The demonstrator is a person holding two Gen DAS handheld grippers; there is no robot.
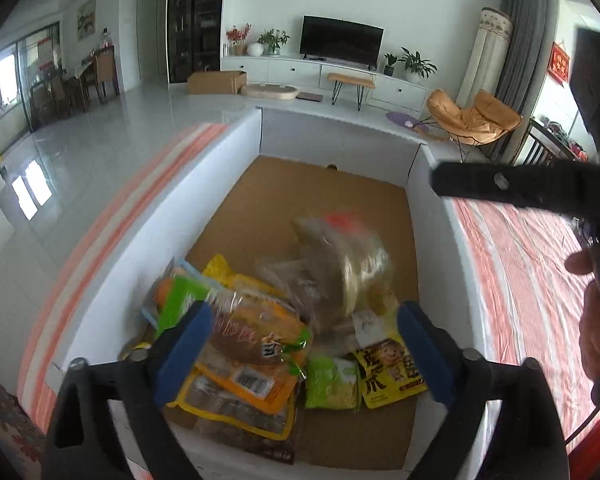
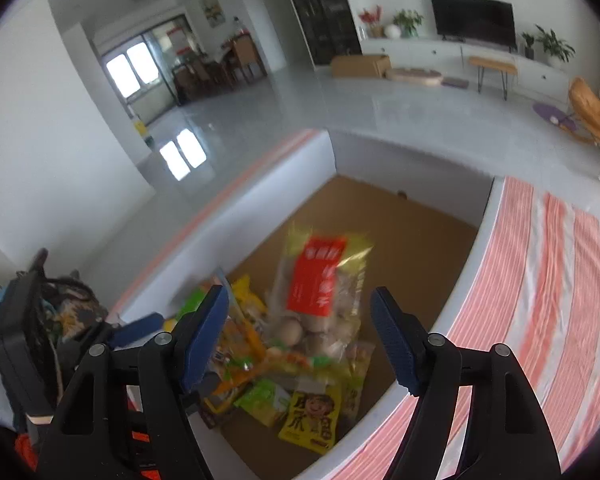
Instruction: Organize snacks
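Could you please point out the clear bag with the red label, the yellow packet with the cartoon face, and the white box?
Clear bag with red label (image 2: pixel 316 280), right wrist view, on the label.
Yellow cartoon-face packet (image 2: pixel 312 420), right wrist view, its front.
White box (image 1: pixel 340 136), left wrist view, far wall.

A box (image 1: pixel 236 152) stands on the bench (image 1: pixel 520 248), at its left part. Inside the box, the snack packets (image 1: pixel 256 360) lie in a heap at the near left corner, one upon another, and the far part of its floor is bare. A bigger bag (image 2: pixel 320 288) is over the heap, at its far side. To the right of the box lies the cloth (image 2: pixel 540 272) of the bench. Behind the box is the room floor, and far behind it a television (image 1: pixel 342 40) on a low cabinet (image 1: pixel 324 72).
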